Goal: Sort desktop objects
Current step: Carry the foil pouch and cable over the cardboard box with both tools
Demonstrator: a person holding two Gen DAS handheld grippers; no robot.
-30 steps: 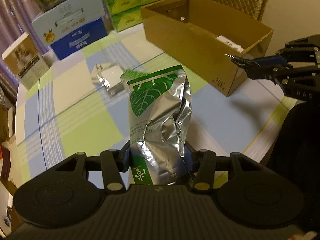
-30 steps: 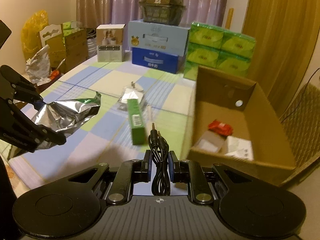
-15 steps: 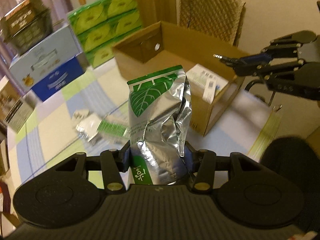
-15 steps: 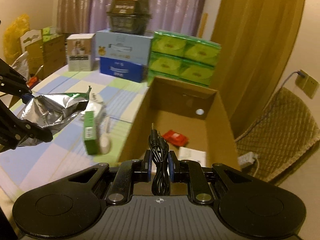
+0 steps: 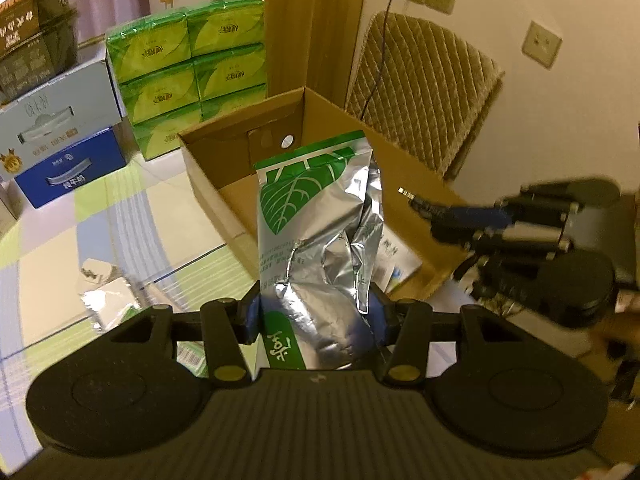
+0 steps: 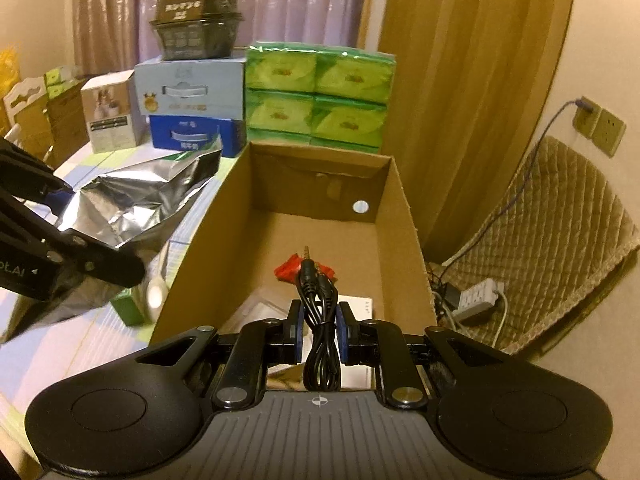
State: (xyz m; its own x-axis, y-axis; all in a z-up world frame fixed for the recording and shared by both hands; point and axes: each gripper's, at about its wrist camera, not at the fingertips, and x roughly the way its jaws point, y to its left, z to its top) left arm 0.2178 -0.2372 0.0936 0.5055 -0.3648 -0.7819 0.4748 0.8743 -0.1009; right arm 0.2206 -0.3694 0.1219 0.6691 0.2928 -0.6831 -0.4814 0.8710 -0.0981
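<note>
A: Left hand-held gripper (image 5: 316, 316) state?

B: Clamped on the foil pouch (image 5: 316, 236), silver with a green leaf print. It grips the lower part; the pouch stands upright above the jaws, in front of the cardboard box (image 5: 224, 168).

A: Handling?

B: Looks light and crinkly, with a creased, dented skin, so probably half empty. Foil is slick and gives under pressure. The low hold on the fuller part seems right; the flat top seal would fold.

A: Right hand-held gripper (image 6: 318, 330)?

B: Closed narrow on a coiled black audio cable (image 6: 318, 320), plugs poking forward. It is held over the near end of the box, above the red packet (image 6: 296, 268) and white cards on the box floor.

A: Cable handling?

B: Limp, light, and loops can slide apart. Pinching the bundle mid-coil, as here, keeps it together. Likely just a drop into the box.

A: Anything left on the table (image 5: 52, 264)?

B: A green carton (image 6: 130, 306) and a small foil piece (image 5: 100, 284), beside the box.
</note>
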